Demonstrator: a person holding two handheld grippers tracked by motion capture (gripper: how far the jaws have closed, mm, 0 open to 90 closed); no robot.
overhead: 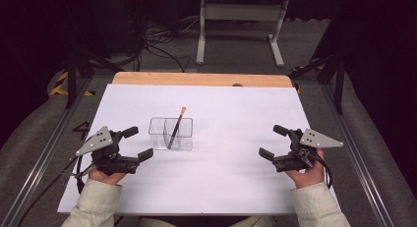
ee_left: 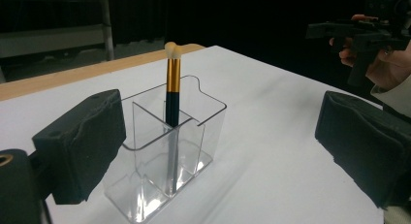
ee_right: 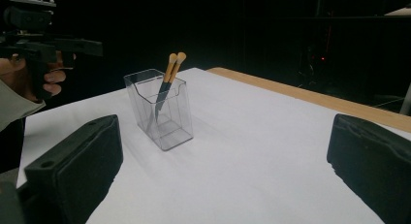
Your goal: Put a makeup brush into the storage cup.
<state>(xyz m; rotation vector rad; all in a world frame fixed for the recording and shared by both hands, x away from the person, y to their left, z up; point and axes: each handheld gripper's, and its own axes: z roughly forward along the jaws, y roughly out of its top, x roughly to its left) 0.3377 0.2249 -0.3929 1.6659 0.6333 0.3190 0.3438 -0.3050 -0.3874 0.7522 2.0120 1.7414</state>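
Two spread, empty claws are hovering over the white surface [overhead: 236, 178], the left claw [overhead: 138, 143] sitting nearer the clear organizer [overhead: 171, 134], which is standing just right of it, holding the leaning makeup brush [overhead: 176, 127], while the right claw [overhead: 274, 141] is waiting well apart.

No text, label, brand, number or sign can be read in any of the pictures. In the high view, at the left edge of the frame, yellow-and-black hazard striping [overhead: 60, 84] lies on the floor beside the counter [overhead: 246, 183], but it carries no words. A dark mark [overhead: 81, 128] lies on the floor just below that striping; it may be a printed sign or only tape, and it is too small to read.
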